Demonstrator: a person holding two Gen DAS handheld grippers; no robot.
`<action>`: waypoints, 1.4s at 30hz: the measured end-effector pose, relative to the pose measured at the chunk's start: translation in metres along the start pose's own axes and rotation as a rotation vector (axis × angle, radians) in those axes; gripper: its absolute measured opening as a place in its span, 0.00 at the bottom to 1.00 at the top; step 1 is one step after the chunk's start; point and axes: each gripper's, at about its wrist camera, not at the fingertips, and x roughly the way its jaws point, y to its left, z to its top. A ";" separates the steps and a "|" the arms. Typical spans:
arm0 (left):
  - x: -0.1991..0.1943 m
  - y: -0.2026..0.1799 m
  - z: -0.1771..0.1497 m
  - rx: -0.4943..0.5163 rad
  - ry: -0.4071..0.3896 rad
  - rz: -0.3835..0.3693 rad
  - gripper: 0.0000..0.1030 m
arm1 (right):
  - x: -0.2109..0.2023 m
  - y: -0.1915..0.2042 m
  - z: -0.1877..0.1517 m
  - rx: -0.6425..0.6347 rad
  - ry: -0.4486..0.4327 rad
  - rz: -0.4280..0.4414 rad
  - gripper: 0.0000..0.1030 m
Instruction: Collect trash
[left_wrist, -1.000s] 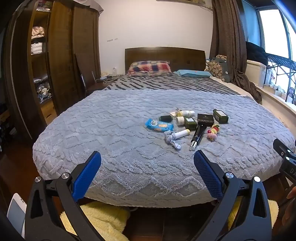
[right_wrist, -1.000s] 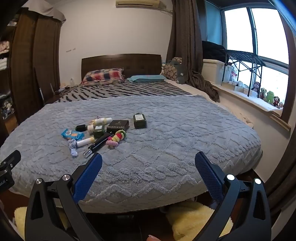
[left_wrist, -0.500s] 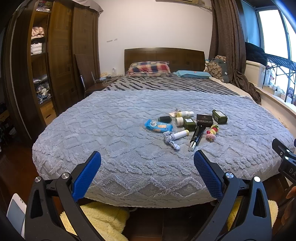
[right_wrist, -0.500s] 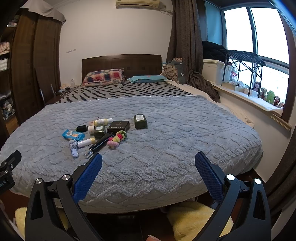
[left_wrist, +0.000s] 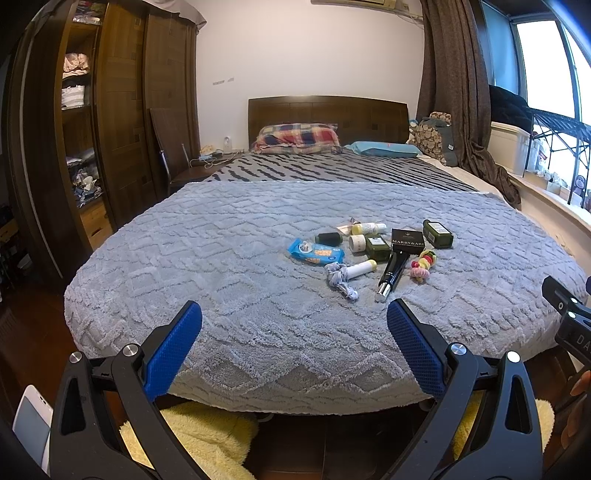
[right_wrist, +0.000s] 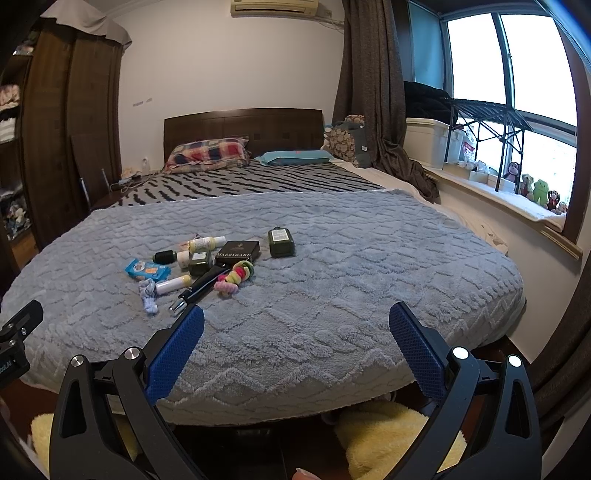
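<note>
1. While nothing's been grabbed yet, the left wrist view shows the left gripper (left_wrist: 294, 334) spread wide with nothing between its blue pads (left_wrist: 173, 349), hanging off the foot of the bed (left_wrist: 221, 258). The clutter sits right of centre on the grey blanket: a blue wipes packet (left_wrist: 315, 252), a crumpled grey-white wad (left_wrist: 341, 280) touching a small white tube (left_wrist: 360, 267), a black tube with a silver cap (left_wrist: 390, 271), a black box (left_wrist: 407, 241), two dark green bottles (left_wrist: 437, 233), and a pink-and-yellow hair tie bundle (left_wrist: 422, 265). A bit of the other gripper's body pokes in at the right edge.

2. In the right wrist view, same deal: the right gripper (right_wrist: 296, 334) is fully spread, holding nothing, also short of the mattress edge. From here the pile is up and left of the jaws, with the silver cap of the black tube closest to the left pad (right_wrist: 173, 354). Yellow fluffy rugs (right_wrist: 388, 432) lie on the floor under the bed edge.

3. My read: this is the approach step, with collecting not started. The wad and the packet look most like actual trash, though honestly I can't tell. No bin in either view, so the next move means reaching forward over the blanket, then closing on something soft and small without snagging the pile fabric.
</note>
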 end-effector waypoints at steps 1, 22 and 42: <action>0.000 -0.001 0.000 0.000 0.000 0.000 0.92 | 0.000 0.000 0.000 0.001 0.000 -0.001 0.97; -0.003 -0.003 0.002 -0.001 -0.002 -0.001 0.92 | 0.000 0.000 0.000 0.002 -0.002 0.001 0.97; 0.010 -0.003 -0.005 0.005 0.031 -0.019 0.92 | 0.016 0.000 -0.009 0.014 0.018 0.027 0.97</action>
